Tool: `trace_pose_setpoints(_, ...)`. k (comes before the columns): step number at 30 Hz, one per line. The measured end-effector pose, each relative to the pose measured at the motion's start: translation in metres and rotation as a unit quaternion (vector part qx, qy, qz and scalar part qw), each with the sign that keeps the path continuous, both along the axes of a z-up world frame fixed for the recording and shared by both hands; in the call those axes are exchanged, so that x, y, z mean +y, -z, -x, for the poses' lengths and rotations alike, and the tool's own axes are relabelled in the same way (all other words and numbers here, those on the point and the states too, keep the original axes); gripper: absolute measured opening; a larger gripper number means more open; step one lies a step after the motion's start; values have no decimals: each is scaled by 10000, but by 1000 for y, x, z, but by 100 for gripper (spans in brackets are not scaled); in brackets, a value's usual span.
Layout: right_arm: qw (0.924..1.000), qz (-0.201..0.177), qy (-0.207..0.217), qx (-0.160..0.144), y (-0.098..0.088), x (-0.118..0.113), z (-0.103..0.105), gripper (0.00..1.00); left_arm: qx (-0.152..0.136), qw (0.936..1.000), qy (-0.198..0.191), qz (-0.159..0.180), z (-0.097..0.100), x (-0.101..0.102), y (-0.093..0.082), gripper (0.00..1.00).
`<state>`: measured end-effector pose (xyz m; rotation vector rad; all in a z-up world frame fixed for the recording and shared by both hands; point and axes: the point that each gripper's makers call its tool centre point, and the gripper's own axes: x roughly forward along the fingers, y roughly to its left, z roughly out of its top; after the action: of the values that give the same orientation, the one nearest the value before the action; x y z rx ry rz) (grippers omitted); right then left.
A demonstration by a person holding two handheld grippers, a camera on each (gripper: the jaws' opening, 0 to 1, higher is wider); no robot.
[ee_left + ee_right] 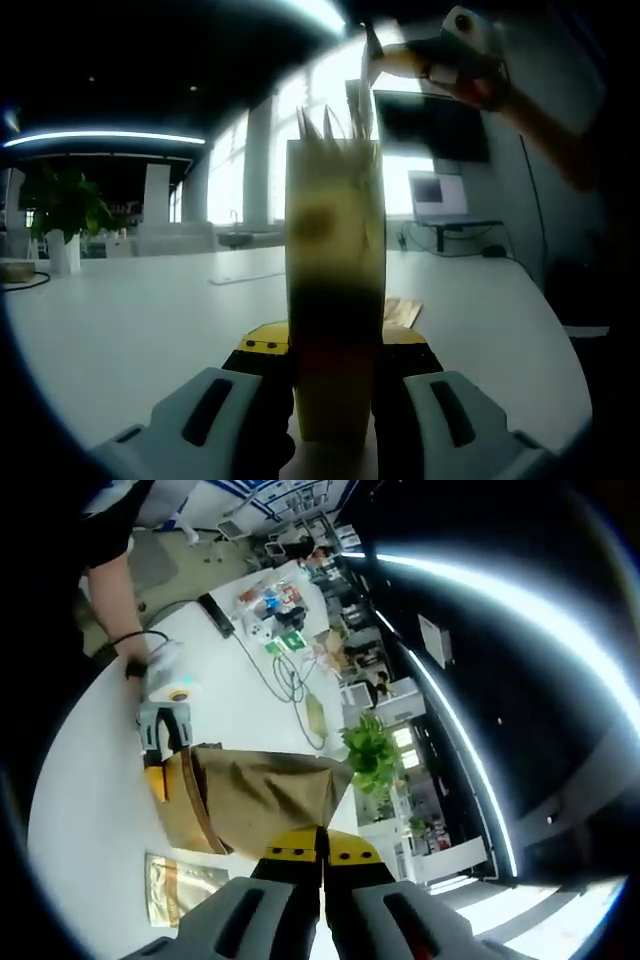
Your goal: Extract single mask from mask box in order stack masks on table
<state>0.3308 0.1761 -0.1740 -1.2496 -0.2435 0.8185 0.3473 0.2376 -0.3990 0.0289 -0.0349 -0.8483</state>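
Left gripper (335, 400): clamped on the mask box (334, 290), upright on the white table (130, 320)
Right gripper (322, 865): above the box, jaws pressed together on a mask (265, 795), apparently partway out
Stack (178, 885): flat masks on table, just beside box

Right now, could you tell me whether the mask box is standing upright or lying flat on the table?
Upright: the mask box stands tall between the left tongs, mask edges poking from its top.
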Motion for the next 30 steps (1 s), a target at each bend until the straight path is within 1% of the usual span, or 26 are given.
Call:
trace_pose_setpoints(3,9999,-86,60,-17,-5,-4,-1,0,2,10000,4,1,1,-1,0,20)
trace_pose_setpoints(7,9992,-352,176,-52,-17,-11,-3,0,3,10000,6,2,2,-1,-1,20)
trace_pose_setpoints(13,9977,-549,360,-177,-28,-21,-9,0,0,10000,0,-4,4,-2,-1,20)
trace_pose_setpoints(15,9967,-590,462,-302,-32,-27,-11,0,2,10000,2,-3,2,-1,-1,20)
trace_pose_setpoints(18,9952,-720,579,-308,-35,-35,-13,0,1,10000,4,-3,3,-3,-1,20)
trace_pose_setpoints(20,9939,-767,698,-366,-37,-41,-17,0,0,10000,5,-5,4,-3,-1,20)
trace_pose_setpoints(22,9927,-862,775,-348,-37,-46,-19,0,0,10000,4,-5,3,-2,-1,20)
trace_pose_setpoints(24,9916,-905,865,-341,-34,-50,-22,0,-1,10000,2,-6,1,0,0,20)
trace_pose_setpoints(27,9899,-919,1023,-346,-29,-55,-25,0,-2,10000,1,-8,2,-1,-1,20)
trace_pose_setpoints(30,9873,-1009,1175,-344,-26,-62,-29,0,-3,10000,-2,-12,3,-2,-1,20)
